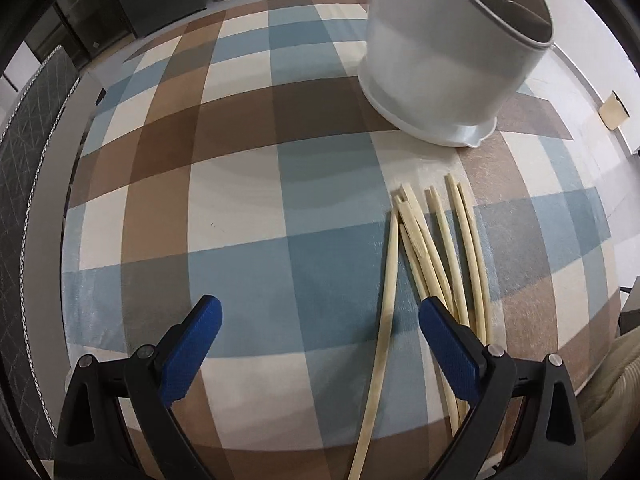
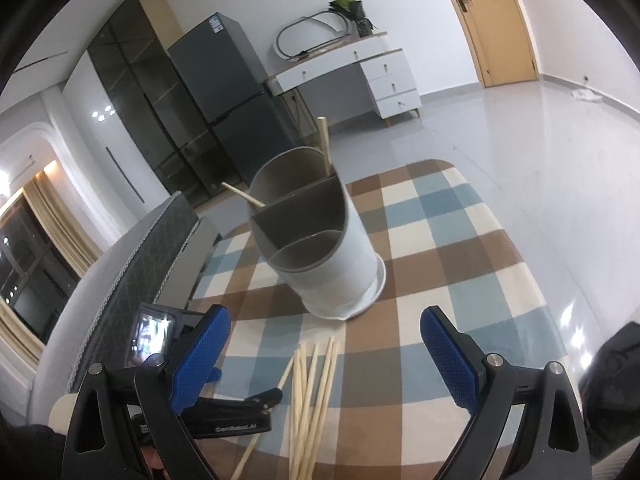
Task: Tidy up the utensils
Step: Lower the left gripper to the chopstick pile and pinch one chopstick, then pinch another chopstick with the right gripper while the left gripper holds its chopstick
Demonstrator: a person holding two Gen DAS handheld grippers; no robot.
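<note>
The left tool (image 1: 320,314) gapes wide and empty; one pale wooden chopstick (image 1: 387,280) lies between its fingers, the rest beneath the right-hand finger. Lower squarely, pinch only that single stick.

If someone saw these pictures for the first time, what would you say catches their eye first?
Probably the white utensil holder standing on the checked tablecloth, split into compartments, with two chopsticks already sticking out of its far section. Next, the loose bundle of chopsticks lying on the cloth in front of the holder. The left gripper hangs open right over them, one stick between its blue fingers.
</note>
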